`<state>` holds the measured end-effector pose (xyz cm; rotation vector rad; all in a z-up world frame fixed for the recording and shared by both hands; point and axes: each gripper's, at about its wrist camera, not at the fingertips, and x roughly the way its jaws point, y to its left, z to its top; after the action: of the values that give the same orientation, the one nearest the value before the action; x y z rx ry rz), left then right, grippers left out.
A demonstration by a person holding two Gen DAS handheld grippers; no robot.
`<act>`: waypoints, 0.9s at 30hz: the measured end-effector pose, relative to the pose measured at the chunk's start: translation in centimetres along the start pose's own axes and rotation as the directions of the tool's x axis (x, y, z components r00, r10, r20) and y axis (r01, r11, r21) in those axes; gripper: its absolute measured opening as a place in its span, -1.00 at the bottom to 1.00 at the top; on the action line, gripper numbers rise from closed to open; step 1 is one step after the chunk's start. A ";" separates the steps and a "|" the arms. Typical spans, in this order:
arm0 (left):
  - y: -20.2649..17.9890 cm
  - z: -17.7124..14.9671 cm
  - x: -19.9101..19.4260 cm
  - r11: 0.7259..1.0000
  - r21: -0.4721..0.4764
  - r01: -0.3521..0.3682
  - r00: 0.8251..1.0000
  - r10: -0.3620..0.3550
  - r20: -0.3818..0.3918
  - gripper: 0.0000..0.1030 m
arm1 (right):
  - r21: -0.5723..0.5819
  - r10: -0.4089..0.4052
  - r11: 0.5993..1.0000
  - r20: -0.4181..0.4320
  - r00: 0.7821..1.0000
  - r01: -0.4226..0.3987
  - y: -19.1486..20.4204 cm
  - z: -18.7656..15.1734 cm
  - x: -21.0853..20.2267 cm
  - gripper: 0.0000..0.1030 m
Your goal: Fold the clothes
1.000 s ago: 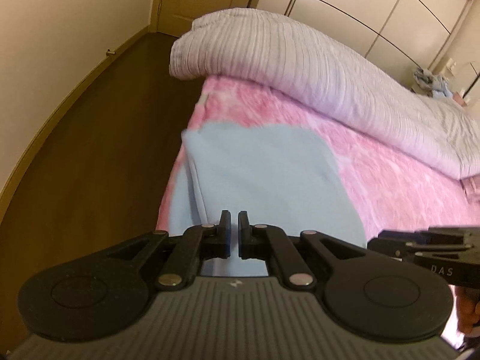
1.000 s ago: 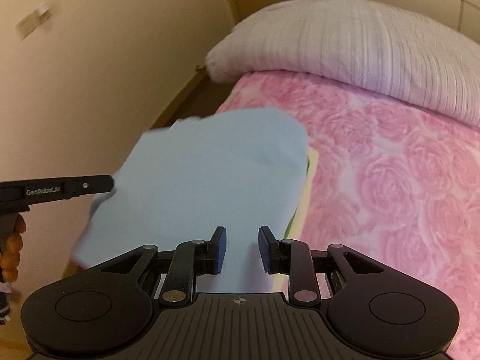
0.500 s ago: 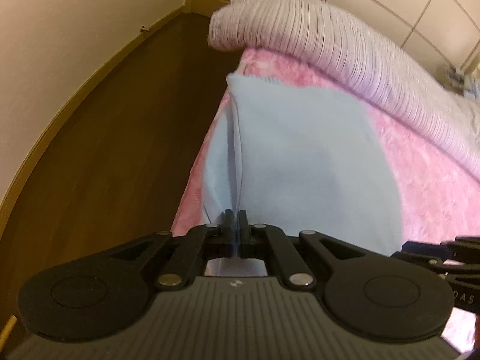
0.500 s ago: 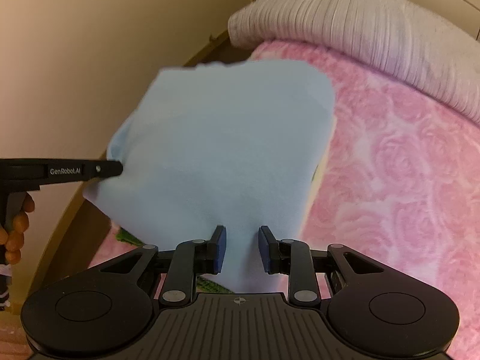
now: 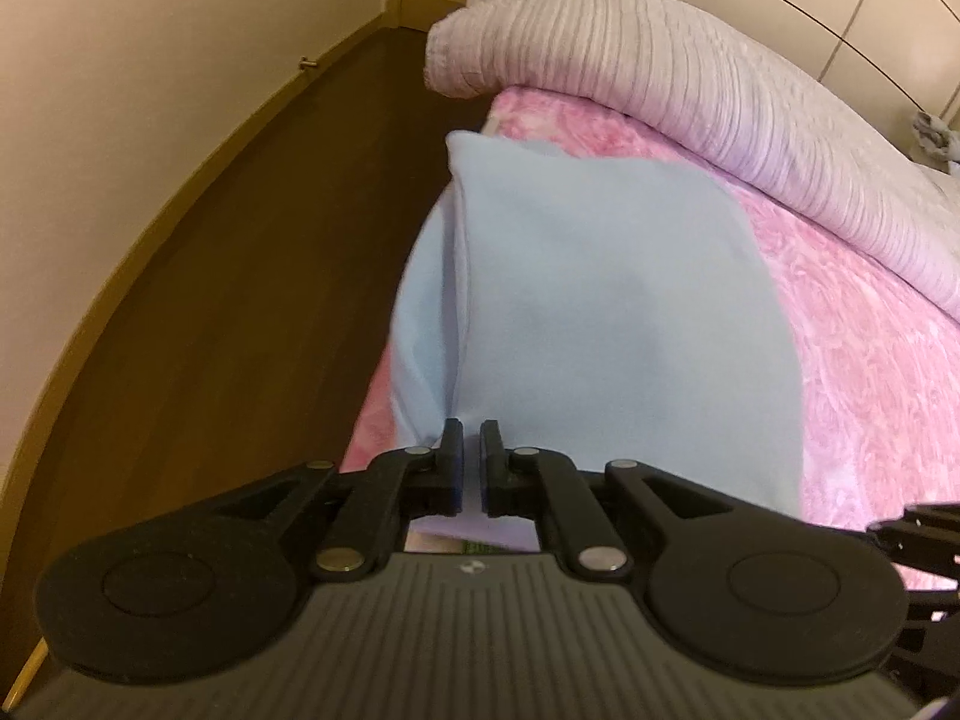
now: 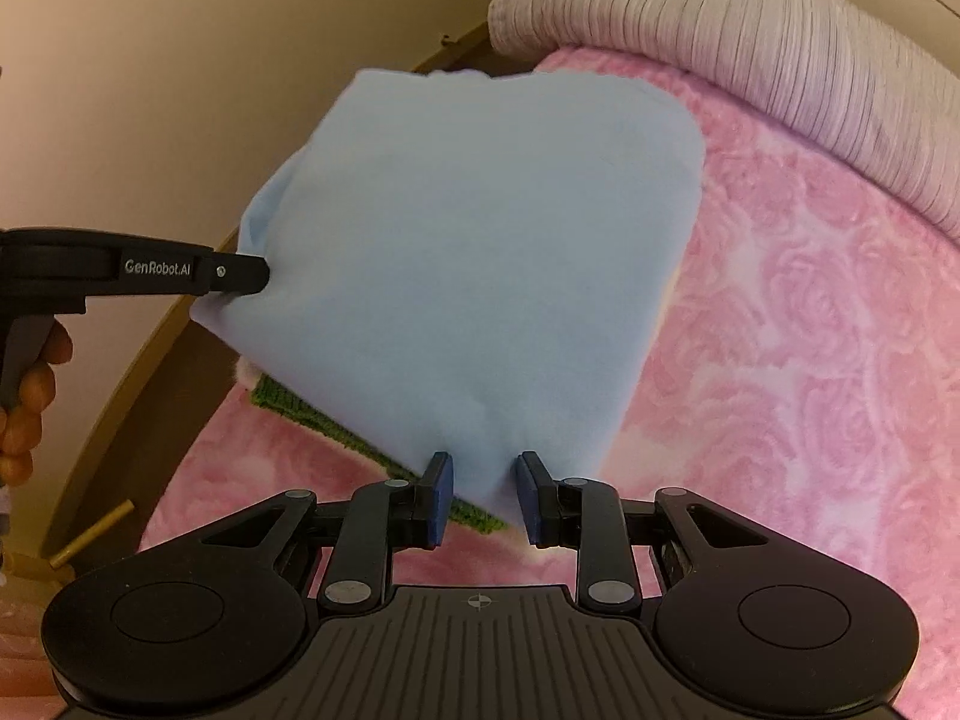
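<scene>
A folded light blue cloth (image 5: 600, 300) (image 6: 480, 240) is held up over the edge of the pink rose-patterned bed (image 6: 810, 360). My left gripper (image 5: 472, 456) has the cloth's left corner between its pads, and its jaws are opening slightly. From the right wrist view, the left gripper (image 6: 264, 276) still carries that corner. My right gripper (image 6: 483, 480) is shut on the cloth's near edge, which fills the gap between its pads. A green knitted item (image 6: 300, 405) lies on the bed beneath the cloth.
A rolled striped lilac quilt (image 5: 720, 90) (image 6: 780, 30) lies along the far side of the bed. Dark wood floor (image 5: 240, 300) and a beige wall run to the left of the bed. A hand (image 6: 30, 390) grips the left gripper's handle. Wardrobe doors stand behind.
Both grippers moved forward and down with the cloth, which now fills more of each view. The green item has come into sight under it. The left jaws went tight, then parted a little.
</scene>
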<state>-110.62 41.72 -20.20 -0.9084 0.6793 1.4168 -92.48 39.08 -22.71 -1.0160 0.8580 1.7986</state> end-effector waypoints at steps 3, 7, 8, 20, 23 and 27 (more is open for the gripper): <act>0.0 -0.7 -2.3 0.998 -0.018 -0.053 0.998 0.052 -0.026 -0.84 | 0.059 0.017 0.998 -0.024 1.000 -0.015 -0.7 -0.5 -1.8 -0.45; 0.1 -1.9 -5.6 0.996 -0.039 -0.081 0.995 0.079 -0.059 -0.57 | 0.118 -0.001 0.993 -0.061 0.998 0.008 -1.4 -0.9 -4.2 -0.14; 0.0 -2.2 -6.4 0.996 -0.039 -0.086 0.994 0.083 -0.064 -0.55 | 0.126 -0.007 0.992 -0.062 0.998 0.015 -1.5 -0.9 -4.9 -0.10; -3.5 -3.2 -16.2 0.989 0.037 -0.143 0.989 0.144 -0.020 -0.31 | 0.164 -0.026 0.986 -0.051 0.998 0.034 -0.2 -1.5 -12.6 0.34; -4.5 -3.2 -17.5 0.986 0.051 -0.160 0.987 0.161 -0.009 -0.24 | 0.143 -0.028 0.989 -0.032 0.999 0.032 0.4 -1.8 -14.1 0.35; -5.5 -3.2 -18.6 0.983 0.061 -0.172 0.985 0.172 0.011 -0.13 | 0.119 -0.043 0.992 -0.013 0.999 0.044 0.9 -2.1 -15.7 0.35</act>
<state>-106.03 29.66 -5.39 -0.8118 0.8089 1.5419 -88.22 31.41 -9.48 -0.9604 0.9317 1.6863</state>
